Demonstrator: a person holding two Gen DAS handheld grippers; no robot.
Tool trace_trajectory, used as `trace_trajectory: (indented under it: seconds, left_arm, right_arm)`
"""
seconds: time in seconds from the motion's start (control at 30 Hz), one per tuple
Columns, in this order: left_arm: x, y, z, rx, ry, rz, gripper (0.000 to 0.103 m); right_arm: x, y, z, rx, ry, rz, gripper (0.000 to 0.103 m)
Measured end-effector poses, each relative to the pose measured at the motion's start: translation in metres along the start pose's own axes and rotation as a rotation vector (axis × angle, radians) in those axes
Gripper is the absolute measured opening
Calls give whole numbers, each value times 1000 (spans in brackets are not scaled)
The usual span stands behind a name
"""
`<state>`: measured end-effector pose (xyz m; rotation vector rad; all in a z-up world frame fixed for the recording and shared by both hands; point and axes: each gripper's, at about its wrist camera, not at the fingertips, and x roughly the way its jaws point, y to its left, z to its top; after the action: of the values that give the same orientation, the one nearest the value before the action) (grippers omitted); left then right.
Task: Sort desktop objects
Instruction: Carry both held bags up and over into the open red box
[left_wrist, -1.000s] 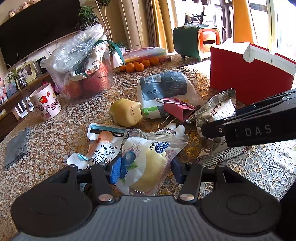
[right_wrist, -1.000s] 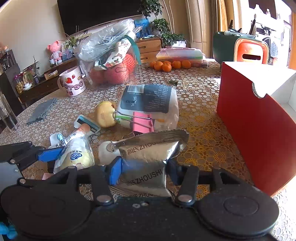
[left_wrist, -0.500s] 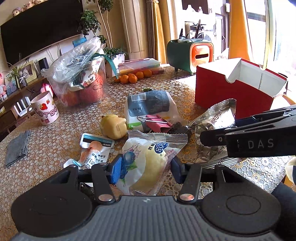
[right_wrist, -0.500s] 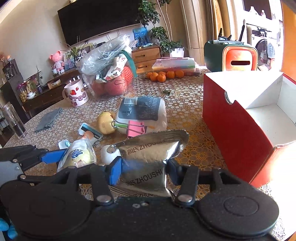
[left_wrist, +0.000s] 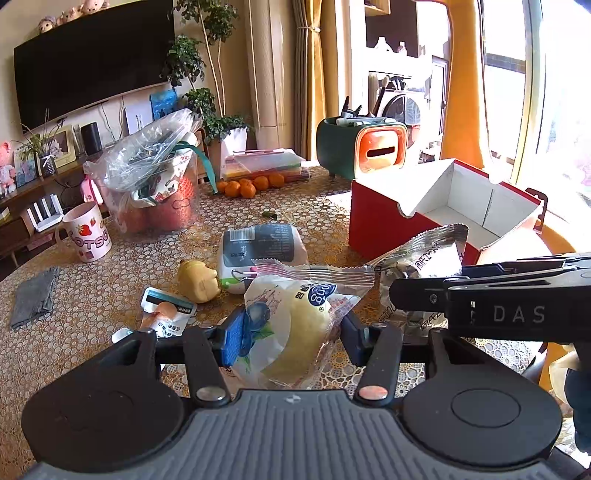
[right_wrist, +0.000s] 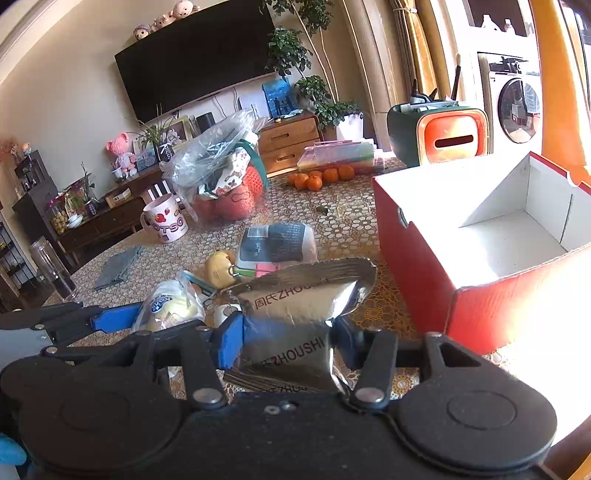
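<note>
1. Nearest to you, your left tongs (left_wrist: 290, 338) pinch a clear bread packet (left_wrist: 295, 325) (blueberry print, pale bun inside), held above the desk (left_wrist: 92, 295).
2. Beside them, your right tongs (right_wrist: 288, 343) pinch a silver foil pouch (right_wrist: 295, 314) by its lower half; its crimped top edge stands up ahead of the blue pads.
3. Just past the tongs, on the lace-patterned cloth, lie a small sachet (left_wrist: 166, 310), a yellow squishy toy (left_wrist: 197, 280) and a white-and-dark bag (left_wrist: 262, 247) with a pink binder clip (right_wrist: 271, 267) against it.
4. To your right stands a red box (right_wrist: 417, 258), open at the top, white inside; nothing shows in the part of its floor you can see.
5. Farther off on the left are a grey cloth (left_wrist: 31, 297), a strawberry mug (left_wrist: 86, 236) and a clear plastic bag (left_wrist: 155, 184) of red fruit.
6. At the far edge sit a row of oranges (left_wrist: 247, 184) and a green-and-orange pen holder (left_wrist: 364, 147).
</note>
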<state>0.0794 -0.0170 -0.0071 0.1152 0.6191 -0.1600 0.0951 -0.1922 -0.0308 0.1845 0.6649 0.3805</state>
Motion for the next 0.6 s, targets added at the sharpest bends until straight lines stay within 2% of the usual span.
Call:
trace_trajectory:
  seconds: [0.6]
  left_arm:
    - [-5, -66, 48, 41, -76, -47, 52]
  right_arm:
    - [-58, -58, 30, -20, -131, -74, 51]
